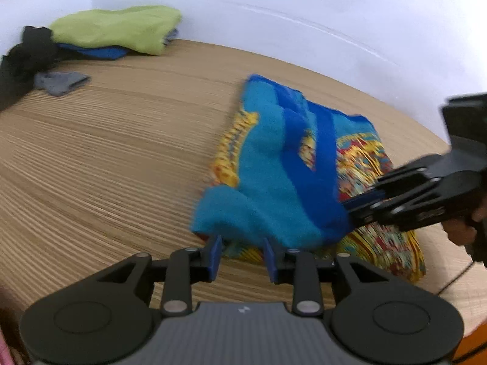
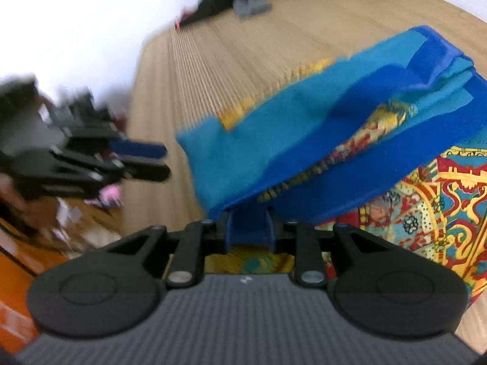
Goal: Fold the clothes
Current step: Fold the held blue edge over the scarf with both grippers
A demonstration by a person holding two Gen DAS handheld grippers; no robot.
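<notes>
The right gripper (image 2: 249, 228) pinches the blue garment's (image 2: 274, 140) dark hem above the wooden table (image 2: 213, 60).

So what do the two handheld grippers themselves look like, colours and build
Both match. The left gripper has black linkage arms with silver pivot pins, two round black discs, a grey ribbed body bearing a small white mark, and blue fingers. The right gripper looks the same, with a thin black cable trailing beside it in the left wrist view.

A light wooden table (image 1: 106, 152) with fine straight grain meets a plain white wall (image 1: 304, 15) along its far edge. Orange flooring (image 2: 15, 273) shows below the table's near corner.
</notes>
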